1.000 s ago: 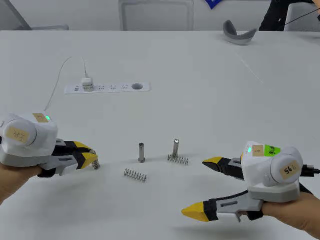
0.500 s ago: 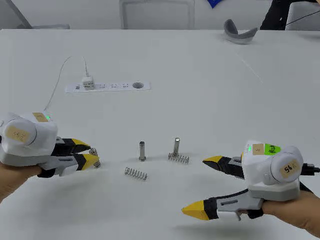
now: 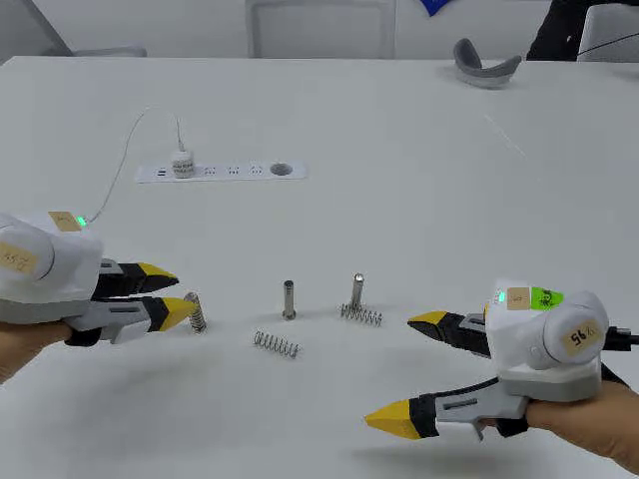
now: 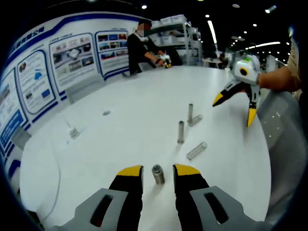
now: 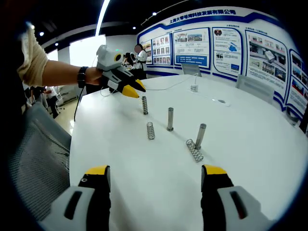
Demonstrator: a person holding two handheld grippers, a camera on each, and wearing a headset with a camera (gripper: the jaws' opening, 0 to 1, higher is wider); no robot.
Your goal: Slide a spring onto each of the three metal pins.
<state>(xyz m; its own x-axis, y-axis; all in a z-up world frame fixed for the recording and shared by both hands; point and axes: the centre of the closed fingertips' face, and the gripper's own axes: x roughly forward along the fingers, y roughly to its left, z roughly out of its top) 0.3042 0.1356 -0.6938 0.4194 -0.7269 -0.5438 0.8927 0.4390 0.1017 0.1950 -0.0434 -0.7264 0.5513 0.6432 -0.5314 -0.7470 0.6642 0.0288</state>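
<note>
Currently I am holding the left gripper low over the table, jaws parted narrowly and gripping nothing. The left pin is standing upright just off the yellow tips, in line with the gap between them, wearing a fitted spring on its shaft. I am keeping the right gripper well off to the other side, jaws spread wide, empty. The middle pin and right pin are standing bare between the two grippers. A loose spring is lying flat near the middle pin, on my side. A second spring is lying at the right pin's foot. A power strip is sitting well beyond the pins.
</note>
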